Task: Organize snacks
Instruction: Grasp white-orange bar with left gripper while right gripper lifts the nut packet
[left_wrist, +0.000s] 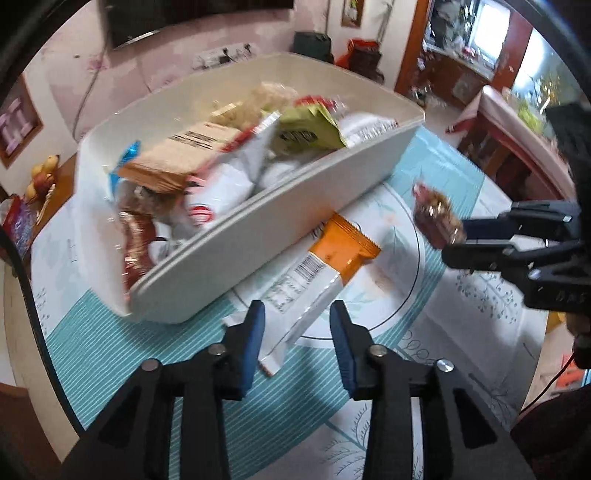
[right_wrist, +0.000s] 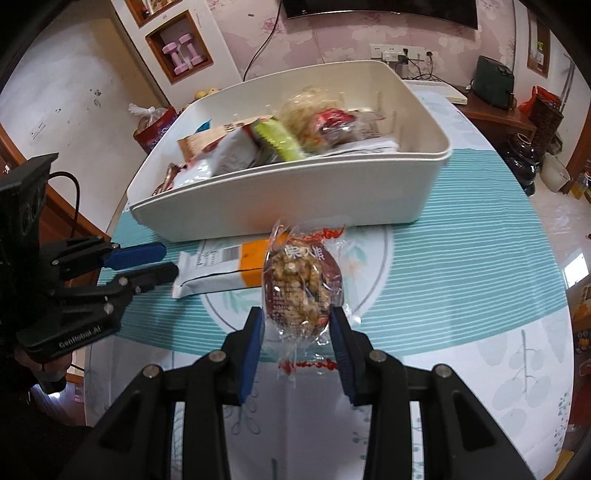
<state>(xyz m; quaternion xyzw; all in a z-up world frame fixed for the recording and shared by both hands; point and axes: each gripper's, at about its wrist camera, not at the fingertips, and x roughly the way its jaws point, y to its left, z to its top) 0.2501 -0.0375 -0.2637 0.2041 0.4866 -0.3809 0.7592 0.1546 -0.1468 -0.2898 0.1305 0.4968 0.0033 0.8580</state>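
The bin (right_wrist: 280, 206) is showing off-white, with the cloth (right_wrist: 461, 258) under it running in teal and white stripes with pale leaf prints. Just before the bin, the bar (left_wrist: 325, 266) is showing orange and white with a black barcode, and the packet (right_wrist: 301, 288) is showing clear film, red print and tan-brown filling. The pads (right_wrist: 251, 354) are showing blue.

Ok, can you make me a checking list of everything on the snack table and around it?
Surface: tablecloth with teal stripes.
Job's things: white bin holding many snacks; orange-and-white packet lying beside it; clear nut snack lifted.
Clutter: nothing seen.
Grippers: left gripper open above the packet; right gripper shut on the nut snack.
Cables: black cable hanging below the TV.
Surroundings: pink dumbbells on a wall shelf.
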